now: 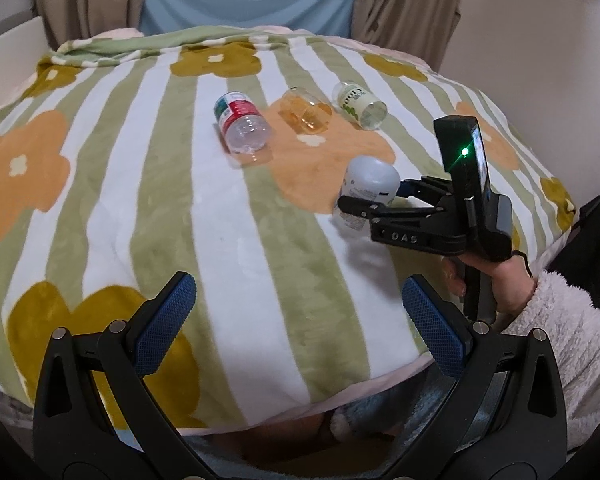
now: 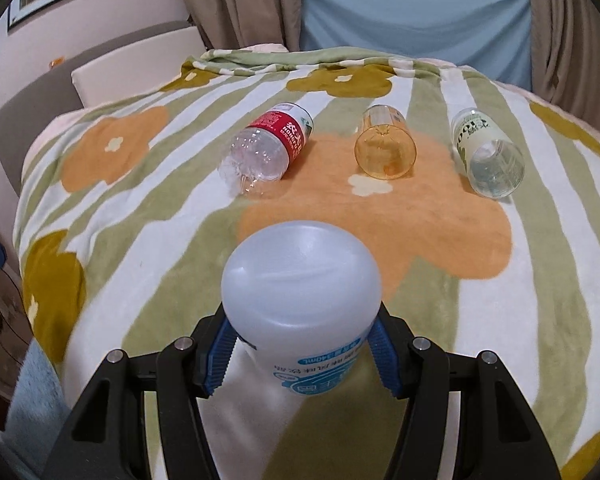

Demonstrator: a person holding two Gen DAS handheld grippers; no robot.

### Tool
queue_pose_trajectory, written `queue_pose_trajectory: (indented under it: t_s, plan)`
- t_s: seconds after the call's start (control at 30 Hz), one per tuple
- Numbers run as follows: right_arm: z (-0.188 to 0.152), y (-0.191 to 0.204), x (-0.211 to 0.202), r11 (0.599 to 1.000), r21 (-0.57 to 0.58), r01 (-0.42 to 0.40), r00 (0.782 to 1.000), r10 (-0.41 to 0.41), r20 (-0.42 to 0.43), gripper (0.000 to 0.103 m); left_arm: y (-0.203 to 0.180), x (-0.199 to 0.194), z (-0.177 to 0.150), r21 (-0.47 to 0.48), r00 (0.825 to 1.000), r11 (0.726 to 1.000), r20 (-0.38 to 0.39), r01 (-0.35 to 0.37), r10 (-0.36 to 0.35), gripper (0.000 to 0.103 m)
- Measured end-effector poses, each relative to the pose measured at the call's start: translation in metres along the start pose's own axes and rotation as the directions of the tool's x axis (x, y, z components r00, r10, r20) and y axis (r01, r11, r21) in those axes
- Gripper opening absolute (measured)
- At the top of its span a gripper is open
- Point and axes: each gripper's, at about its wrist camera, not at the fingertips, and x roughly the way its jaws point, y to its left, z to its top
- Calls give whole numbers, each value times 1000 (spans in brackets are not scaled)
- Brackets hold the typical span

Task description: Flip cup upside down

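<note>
A white plastic cup with a blue printed label is held upside down, its rounded bottom up, just above the blanket. My right gripper is shut on it, blue pads pressing both sides. In the left wrist view the same cup shows at the right, gripped by the right gripper that a hand holds. My left gripper hangs open over the near edge of the blanket with nothing between its fingers.
A striped flowered blanket covers the surface. Farther back lie a cut clear bottle with a red label, an amber cup on its side and a clear green-printed cup on its side. Curtains hang behind.
</note>
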Motion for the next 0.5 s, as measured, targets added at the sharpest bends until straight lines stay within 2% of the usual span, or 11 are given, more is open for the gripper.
queue_pose_trajectory:
  t_s: [0.13, 0.27, 0.33, 0.37, 0.4, 0.5]
  plan:
    - [-2, 4, 1, 999, -22, 27, 1000, -27, 0, 56, 1, -2, -2, -20, 1000, 1000, 8, 1, -1, 103]
    - [-2, -2, 0, 999, 18, 27, 1000, -27, 5, 59, 3, -2, -4, -31, 1000, 1000, 5, -4, 4, 103]
    - [-2, -6, 0, 999, 36, 40, 999, -40, 13, 76, 3, -3, -5, -32, 1000, 999, 6, -7, 8, 103]
    - [-2, -7, 0, 998, 42, 44, 999, -45, 17, 97, 3, -4, -5, -31, 1000, 999, 8, -10, 11, 103]
    - [-2, -9, -1, 998, 46, 43, 999, -44, 22, 103, 3, -5, -4, -32, 1000, 999, 11, -13, 14, 103]
    - [-2, -10, -4, 998, 49, 26, 999, -28, 28, 103, 3, -8, -4, -33, 1000, 999, 17, -14, 14, 103]
